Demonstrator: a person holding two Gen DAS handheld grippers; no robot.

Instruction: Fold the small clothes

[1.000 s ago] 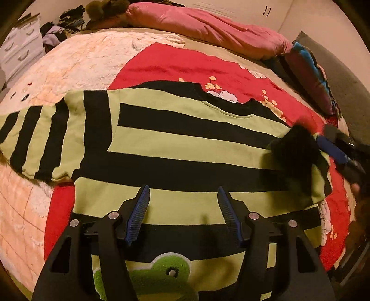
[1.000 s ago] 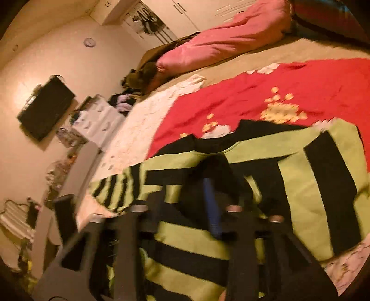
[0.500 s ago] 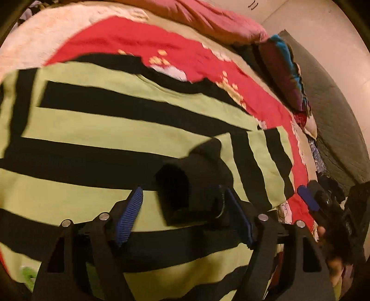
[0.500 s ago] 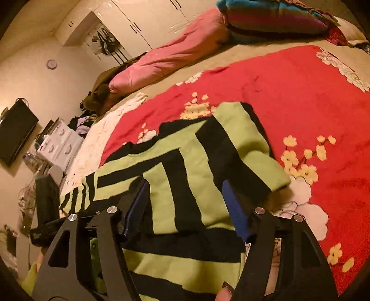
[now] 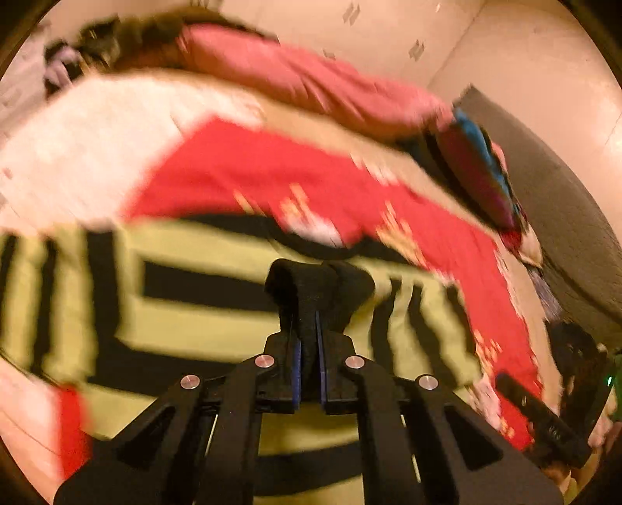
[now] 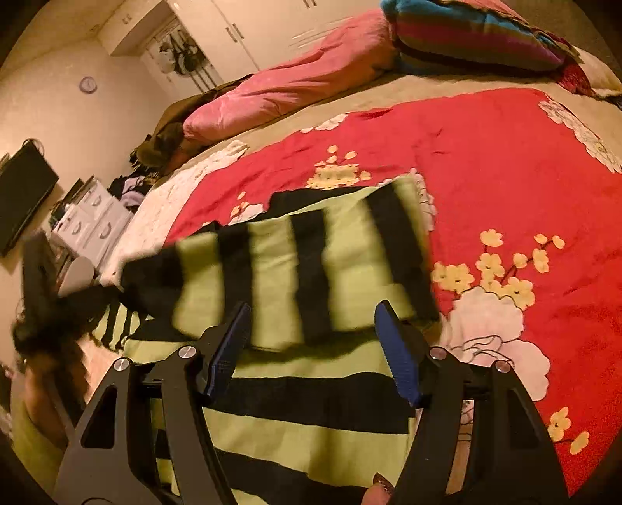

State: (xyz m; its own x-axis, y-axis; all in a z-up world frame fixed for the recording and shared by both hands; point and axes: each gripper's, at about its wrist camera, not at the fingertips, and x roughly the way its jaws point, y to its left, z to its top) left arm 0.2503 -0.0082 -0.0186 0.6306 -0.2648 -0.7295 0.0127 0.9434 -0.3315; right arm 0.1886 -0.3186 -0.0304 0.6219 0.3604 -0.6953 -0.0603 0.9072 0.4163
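Red floral bedspread (image 6: 486, 155), striped knit sweater (image 6: 311, 388), left tongs (image 5: 308, 334) pinching its black cuff (image 5: 318, 283), right tongs (image 6: 311, 334) spread, empty.

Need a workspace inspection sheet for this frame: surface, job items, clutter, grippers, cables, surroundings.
Surface: bed with red floral blanket.
Job's things: green-and-black striped sweater spread flat; its sleeve lifted across the body.
Clutter: pink duvet, striped pillow.
Grippers: left gripper shut on the black cuff; right gripper open, empty.
Cables: nothing seen.
Surroundings: wall TV, white drawers, wardrobe, clock.
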